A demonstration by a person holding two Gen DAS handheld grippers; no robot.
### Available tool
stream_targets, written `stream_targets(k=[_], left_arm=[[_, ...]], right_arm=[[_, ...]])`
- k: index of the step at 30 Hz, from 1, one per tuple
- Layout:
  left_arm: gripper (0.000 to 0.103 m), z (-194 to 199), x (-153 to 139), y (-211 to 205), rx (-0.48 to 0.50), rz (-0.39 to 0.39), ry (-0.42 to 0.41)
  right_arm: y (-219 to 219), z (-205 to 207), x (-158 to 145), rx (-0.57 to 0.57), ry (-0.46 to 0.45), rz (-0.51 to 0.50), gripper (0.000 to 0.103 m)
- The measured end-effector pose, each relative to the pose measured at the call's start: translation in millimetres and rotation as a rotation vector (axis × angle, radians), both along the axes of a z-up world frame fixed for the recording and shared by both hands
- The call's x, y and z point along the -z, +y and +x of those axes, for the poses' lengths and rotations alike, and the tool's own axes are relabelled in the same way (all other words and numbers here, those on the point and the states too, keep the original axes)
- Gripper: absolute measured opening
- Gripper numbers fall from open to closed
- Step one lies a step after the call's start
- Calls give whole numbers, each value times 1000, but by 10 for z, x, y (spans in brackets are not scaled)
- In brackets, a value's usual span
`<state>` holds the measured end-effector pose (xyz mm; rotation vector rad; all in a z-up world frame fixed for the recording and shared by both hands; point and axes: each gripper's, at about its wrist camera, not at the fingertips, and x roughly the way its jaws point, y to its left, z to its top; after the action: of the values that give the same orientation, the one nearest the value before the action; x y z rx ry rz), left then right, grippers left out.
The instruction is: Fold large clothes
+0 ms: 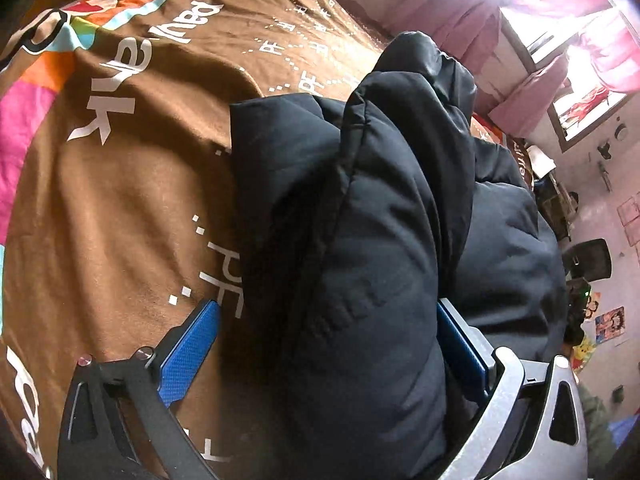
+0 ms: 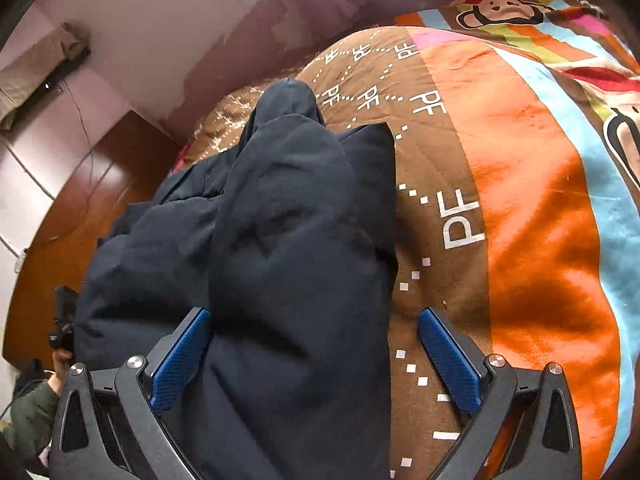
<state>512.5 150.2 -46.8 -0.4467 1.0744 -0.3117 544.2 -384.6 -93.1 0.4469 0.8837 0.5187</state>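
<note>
Jacket: a dark puffy jacket (image 1: 360,240) (image 2: 288,248) is seen bunched on the bed, a thick fold lying between the jaws of both grippers
Left gripper (image 1: 332,344): jaws are spread wide; the fold is pressed against the right jaw, well apart from the left
Right gripper (image 2: 316,352): jaws are spread wide; the fold is touched by the left jaw only
Bedspread (image 1: 120,200) (image 2: 520,200): brown and orange, printed with white letters, is spread beneath the jacket
</note>
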Motion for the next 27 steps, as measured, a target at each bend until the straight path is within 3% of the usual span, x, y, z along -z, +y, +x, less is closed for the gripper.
stream_targets(k=[16, 23, 27], left_arm=[[102, 23, 161, 221, 3, -109, -17], [102, 55, 216, 296, 14, -167, -1], [102, 78, 234, 398, 25, -214, 21]], right_arm=[[-7, -79, 58, 9, -46, 6, 103], [27, -28, 38, -13, -7, -17, 103], [2, 42, 12, -41, 54, 60, 103]])
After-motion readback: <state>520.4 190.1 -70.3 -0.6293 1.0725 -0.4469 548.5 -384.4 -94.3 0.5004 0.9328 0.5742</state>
